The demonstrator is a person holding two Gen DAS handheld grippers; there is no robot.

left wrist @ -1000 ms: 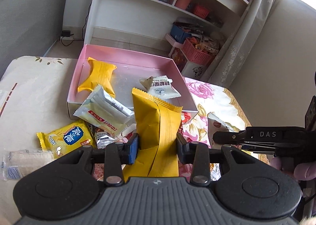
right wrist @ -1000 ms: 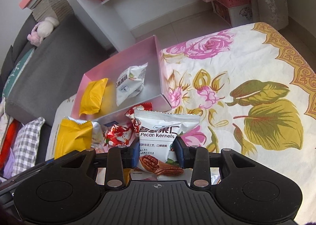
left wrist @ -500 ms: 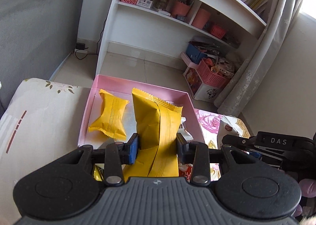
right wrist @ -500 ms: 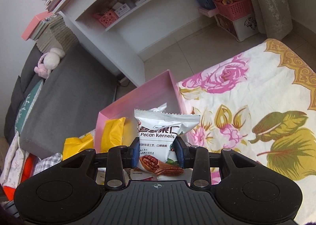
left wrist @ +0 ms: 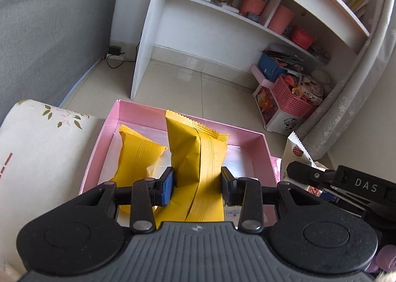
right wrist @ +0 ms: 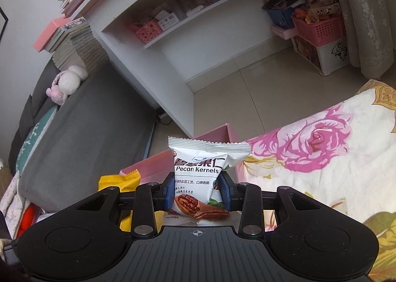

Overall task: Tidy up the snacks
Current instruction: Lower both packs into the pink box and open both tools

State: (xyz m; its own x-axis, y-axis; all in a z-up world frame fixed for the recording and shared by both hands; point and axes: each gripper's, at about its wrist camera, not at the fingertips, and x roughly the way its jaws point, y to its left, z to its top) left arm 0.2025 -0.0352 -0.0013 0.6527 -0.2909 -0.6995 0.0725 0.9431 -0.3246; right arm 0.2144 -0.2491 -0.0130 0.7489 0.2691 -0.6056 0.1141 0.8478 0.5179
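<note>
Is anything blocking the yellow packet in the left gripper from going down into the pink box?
Nothing visible blocks it. The left gripper holds the yellow packet above the open pink box; another yellow packet lies toward the box's left side, with bare floor beside it.

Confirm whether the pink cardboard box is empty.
No: a yellow foil snack packet already lies inside the pink cardboard box.

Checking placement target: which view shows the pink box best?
The left wrist view: the pink box shows its open inside with a yellow packet lying in it. The right wrist view shows only a wall and corner.
</note>
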